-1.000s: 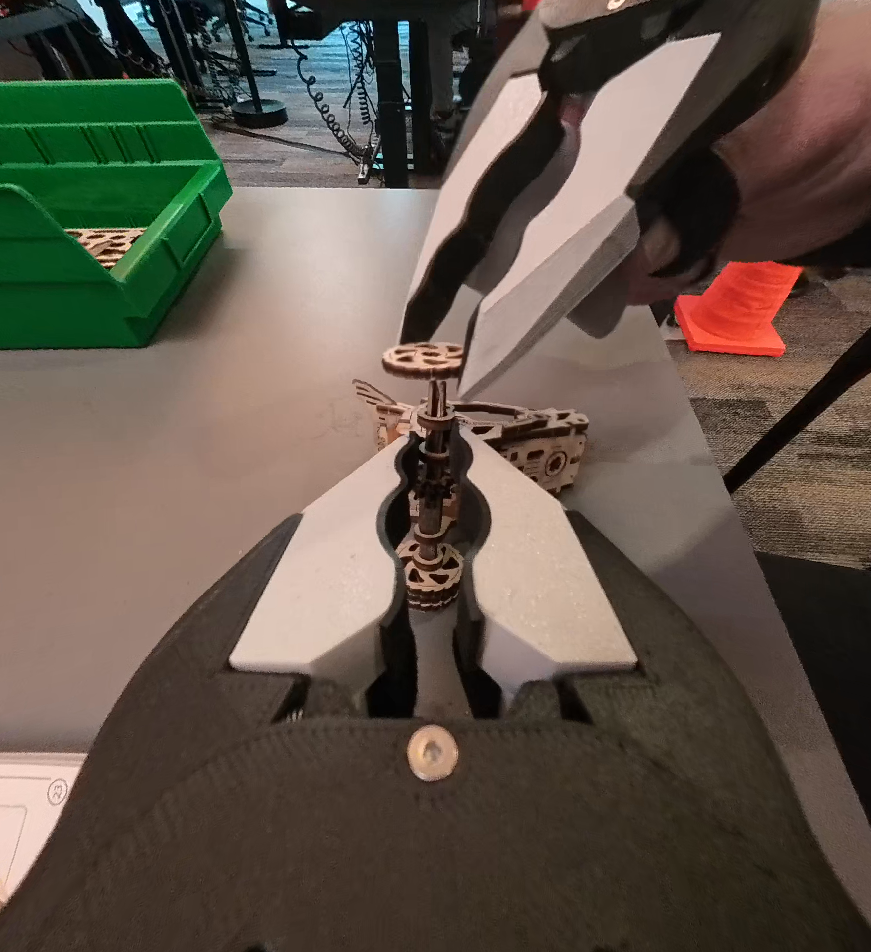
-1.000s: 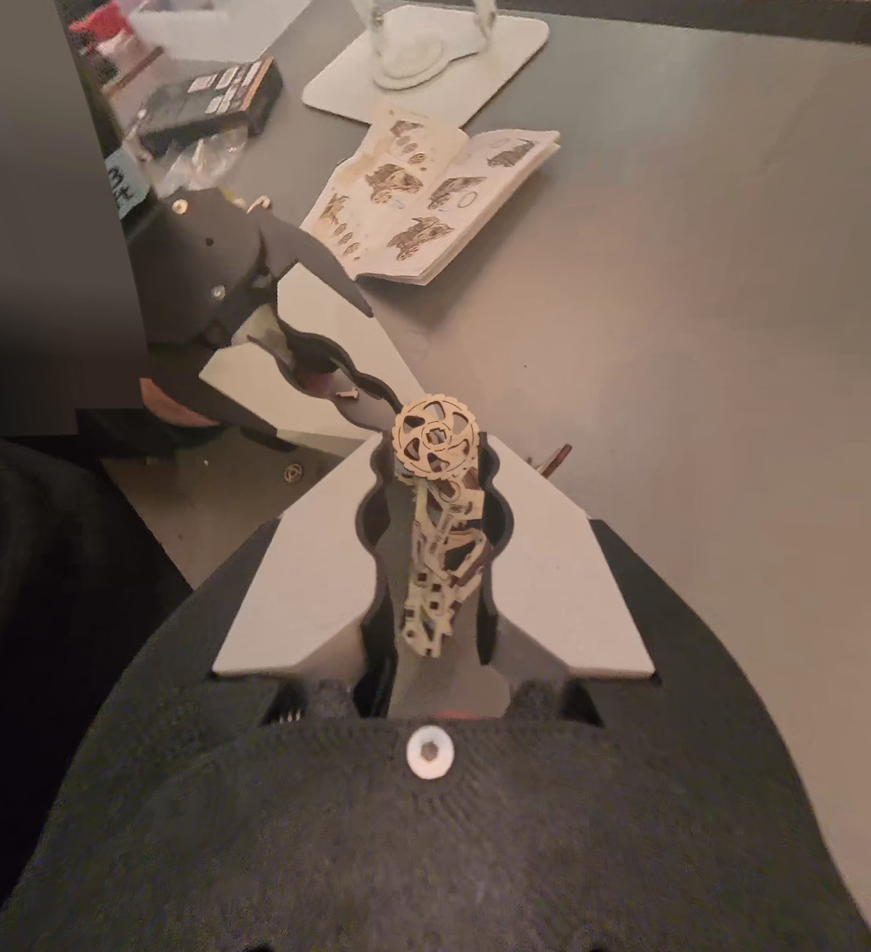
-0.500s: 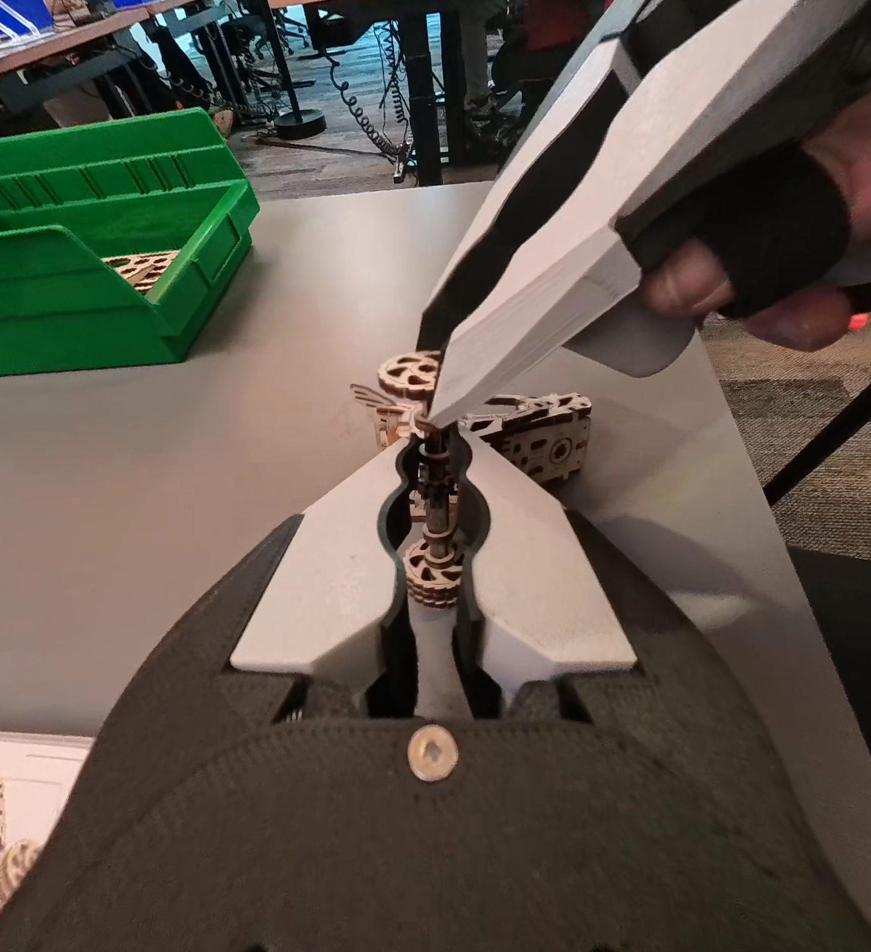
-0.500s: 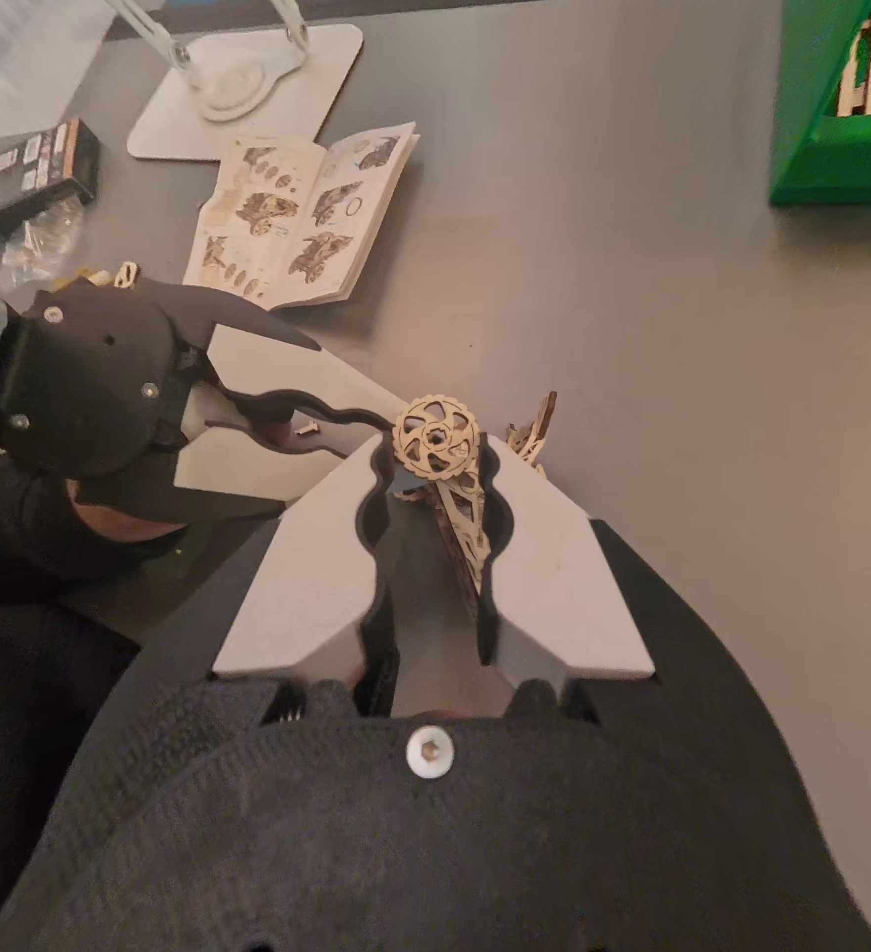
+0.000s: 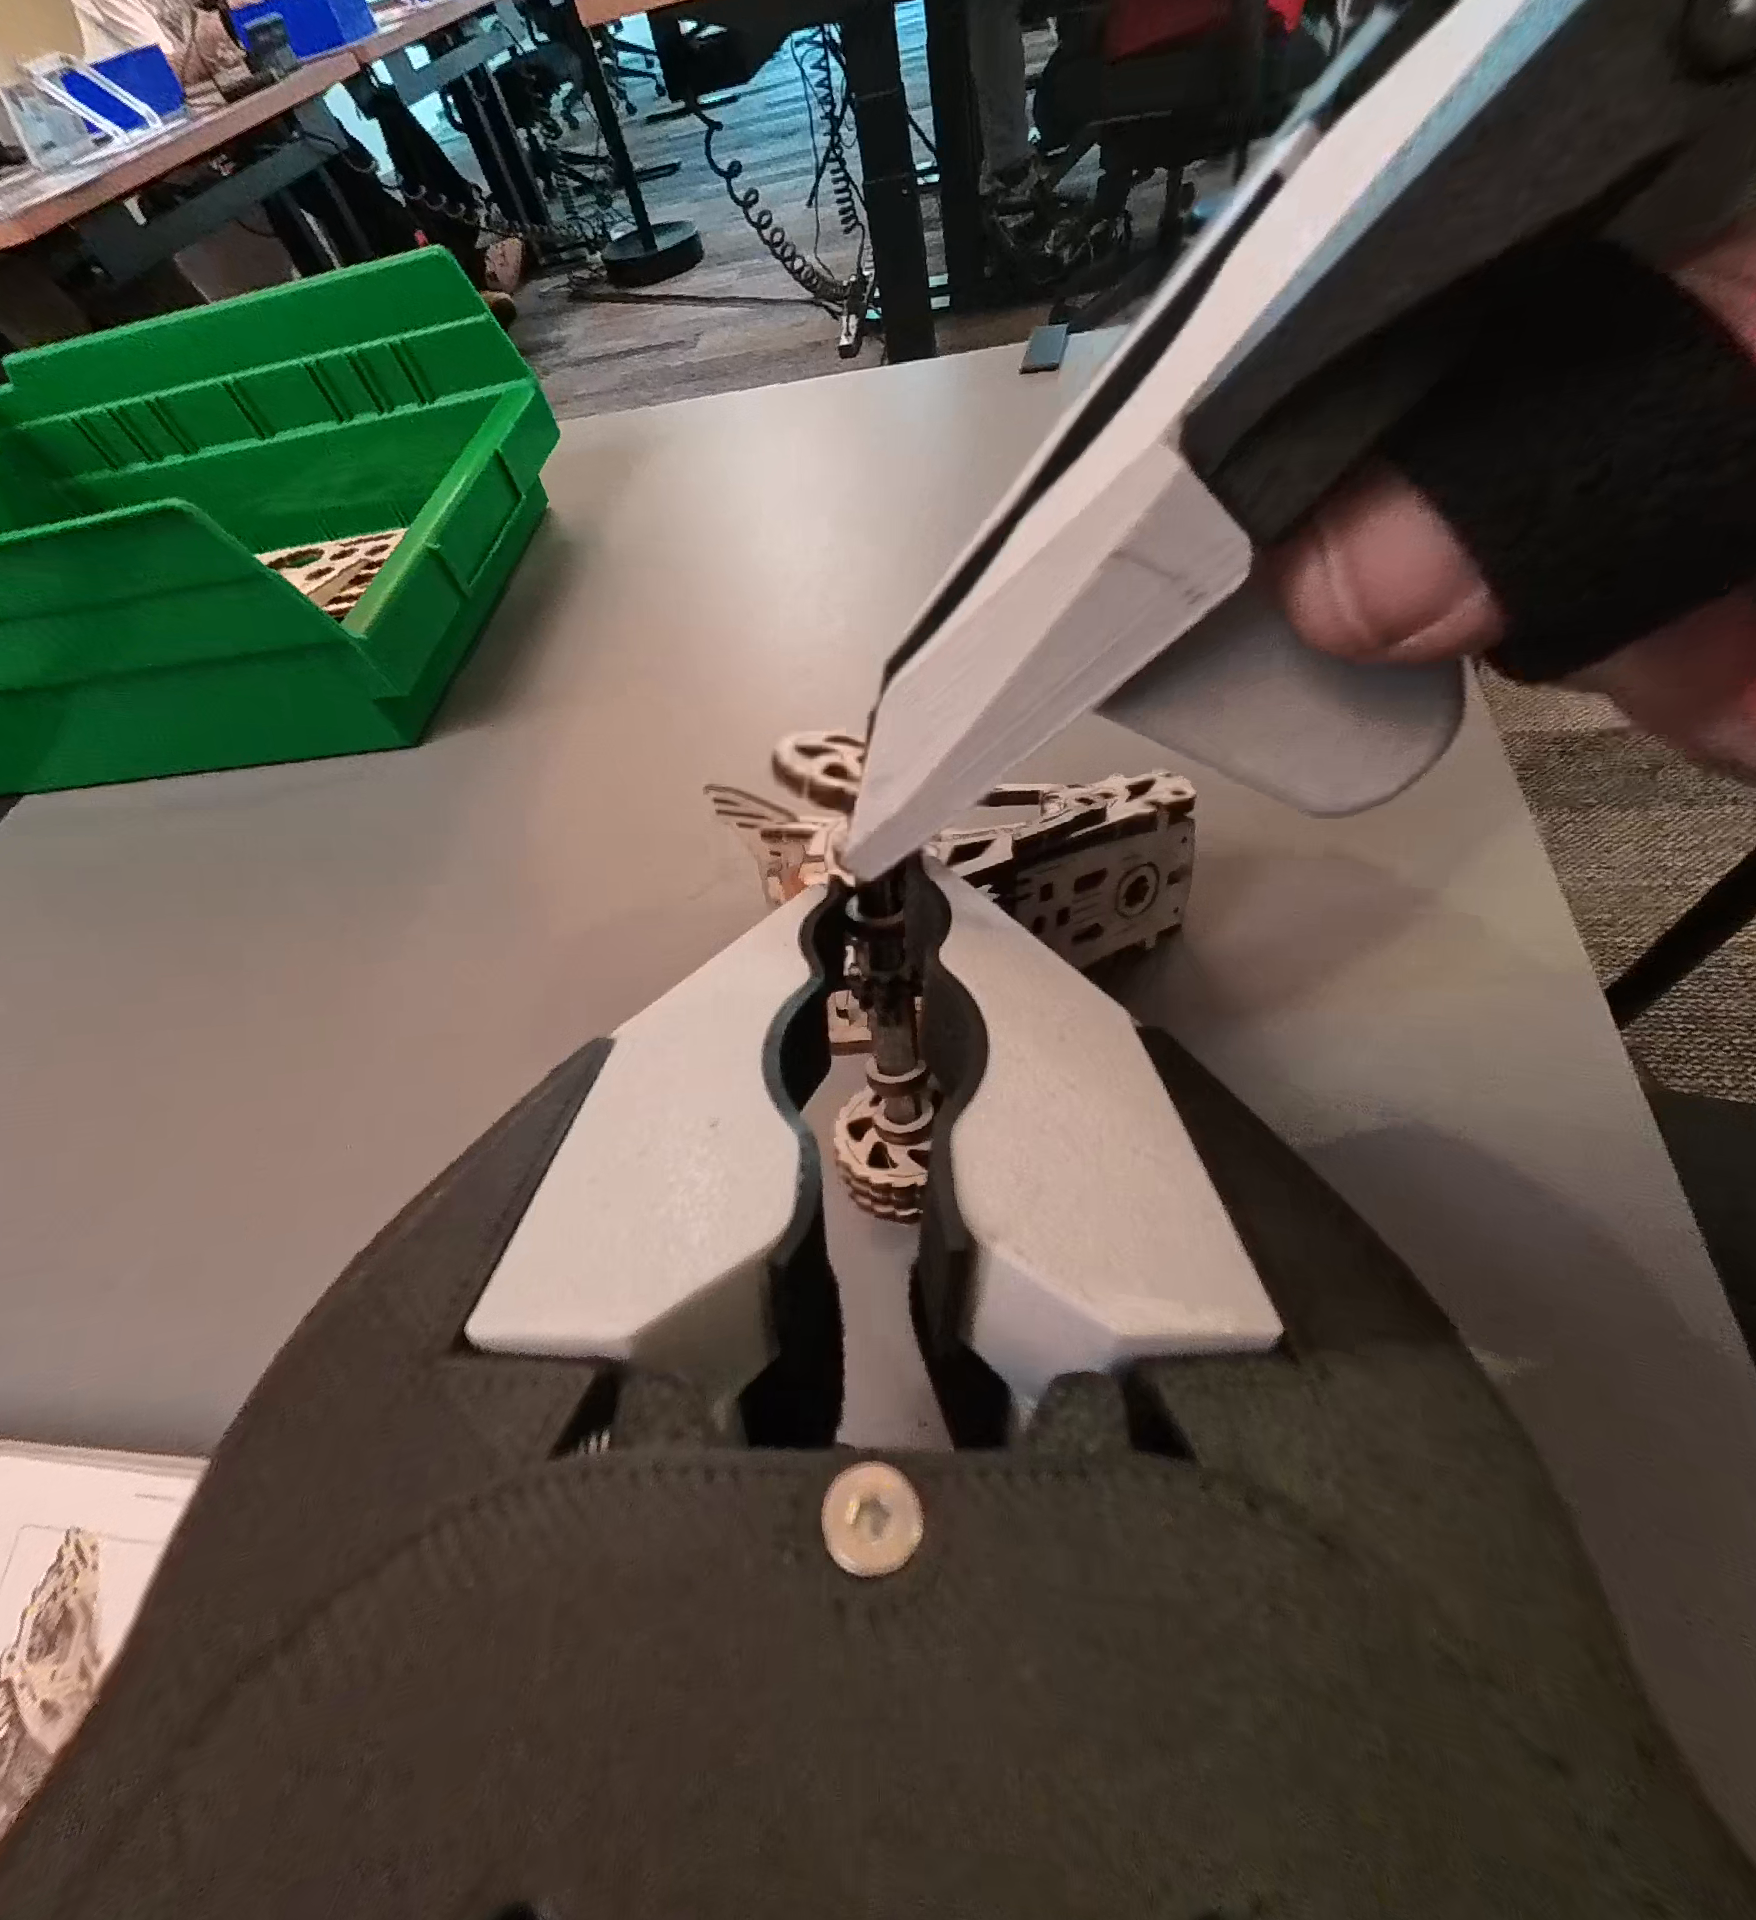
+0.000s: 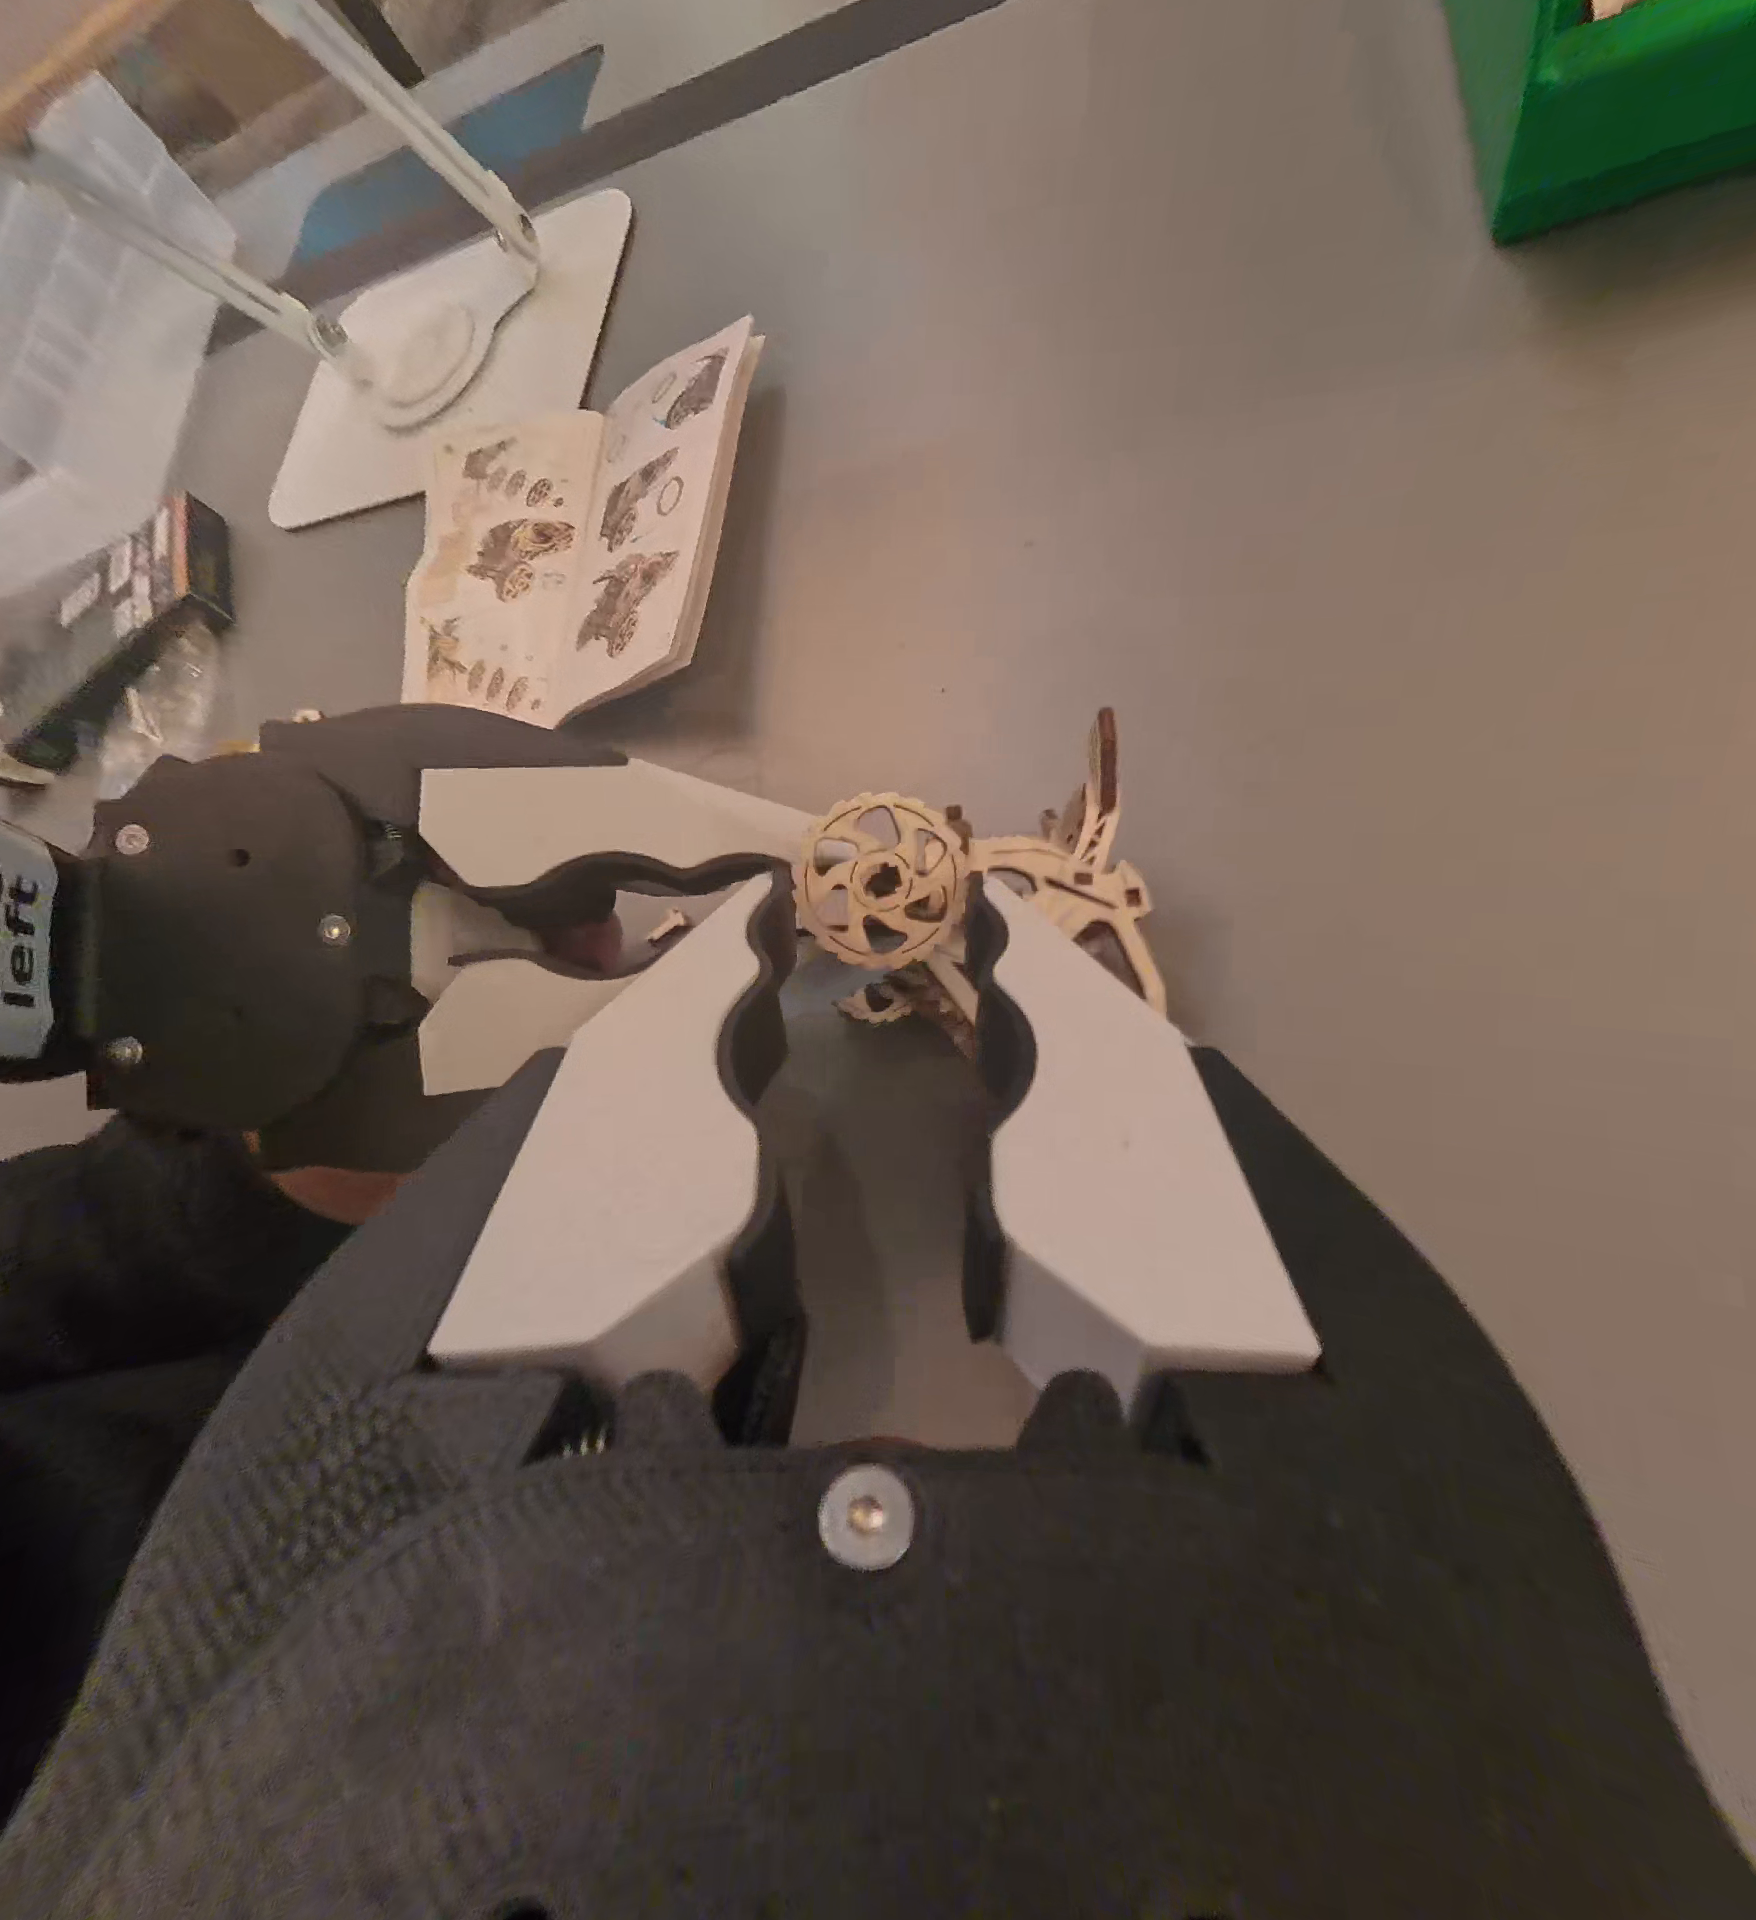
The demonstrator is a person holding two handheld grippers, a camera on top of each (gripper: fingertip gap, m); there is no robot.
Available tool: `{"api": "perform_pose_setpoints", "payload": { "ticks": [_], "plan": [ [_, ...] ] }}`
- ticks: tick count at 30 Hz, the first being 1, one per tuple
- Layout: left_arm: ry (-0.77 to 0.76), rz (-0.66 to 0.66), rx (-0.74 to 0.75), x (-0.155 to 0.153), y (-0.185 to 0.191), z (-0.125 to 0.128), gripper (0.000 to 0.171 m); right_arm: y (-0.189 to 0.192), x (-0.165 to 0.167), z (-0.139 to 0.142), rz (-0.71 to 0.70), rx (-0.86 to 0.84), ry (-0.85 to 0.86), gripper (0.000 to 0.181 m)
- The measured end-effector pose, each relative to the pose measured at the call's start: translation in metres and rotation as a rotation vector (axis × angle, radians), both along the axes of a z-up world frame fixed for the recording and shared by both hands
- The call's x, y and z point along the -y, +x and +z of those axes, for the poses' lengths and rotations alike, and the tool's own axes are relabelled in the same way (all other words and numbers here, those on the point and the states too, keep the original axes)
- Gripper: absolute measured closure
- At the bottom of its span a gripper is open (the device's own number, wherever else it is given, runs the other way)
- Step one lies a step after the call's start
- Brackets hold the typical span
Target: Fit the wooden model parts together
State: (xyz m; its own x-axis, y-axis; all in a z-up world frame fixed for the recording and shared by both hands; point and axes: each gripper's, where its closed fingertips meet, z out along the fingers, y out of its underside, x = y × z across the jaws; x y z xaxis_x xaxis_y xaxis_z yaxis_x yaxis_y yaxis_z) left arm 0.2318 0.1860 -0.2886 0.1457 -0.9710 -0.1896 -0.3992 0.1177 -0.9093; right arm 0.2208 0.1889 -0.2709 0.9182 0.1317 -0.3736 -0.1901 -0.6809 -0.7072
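Note:
My left gripper [image 5: 879,899] is shut on a dark wooden axle [image 5: 889,1039] that lies along its fingers, with a small wooden gear [image 5: 882,1153] on the near end. My right gripper [image 6: 879,906] is shut on a spoked wooden wheel [image 6: 879,894], held flat-on at its tips. In the left wrist view the right gripper [image 5: 858,852] comes down from the upper right, its tips at the far end of the axle, the wheel [image 5: 817,764] just beyond. The wooden model body [image 5: 1071,883] lies on the table right behind; it also shows in the right wrist view [image 6: 1071,894].
A green bin [image 5: 230,540] holding wooden pieces stands far left on the grey table [image 5: 334,987]. An open instruction booklet [image 6: 583,540], a white stand base [image 6: 458,364] and a black box [image 6: 147,582] lie beyond the left gripper [image 6: 230,935]. The table's right edge is close. My left and right fingertips are right by each other.
My right gripper has swung down and turned with the wheel, bringing its tips onto the far end of the axle. My left gripper has kept hold of the axle and shifted slightly.

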Motion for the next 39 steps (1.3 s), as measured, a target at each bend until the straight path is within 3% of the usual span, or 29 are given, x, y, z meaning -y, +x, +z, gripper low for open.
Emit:
{"api": "perform_pose_setpoints", "payload": {
  "ticks": [9,33,38,39],
  "plan": [
    [0.05,0.007,-0.011,0.003,0.002,0.001,0.165,0.003,0.003,-0.002,-0.041,-0.01,-0.002,0.151],
    [0.066,-0.007,-0.008,0.007,0.003,0.002,0.164,0.003,0.001,0.0,0.04,0.048,0.013,0.15],
    [0.03,-0.037,-0.006,0.009,0.0,0.003,0.163,0.015,0.003,0.018,0.069,-0.019,0.106,0.15],
    [0.036,-0.039,0.0,0.009,-0.002,0.006,0.15,0.02,0.005,0.019,0.077,0.013,0.112,0.15]
  ]
}}
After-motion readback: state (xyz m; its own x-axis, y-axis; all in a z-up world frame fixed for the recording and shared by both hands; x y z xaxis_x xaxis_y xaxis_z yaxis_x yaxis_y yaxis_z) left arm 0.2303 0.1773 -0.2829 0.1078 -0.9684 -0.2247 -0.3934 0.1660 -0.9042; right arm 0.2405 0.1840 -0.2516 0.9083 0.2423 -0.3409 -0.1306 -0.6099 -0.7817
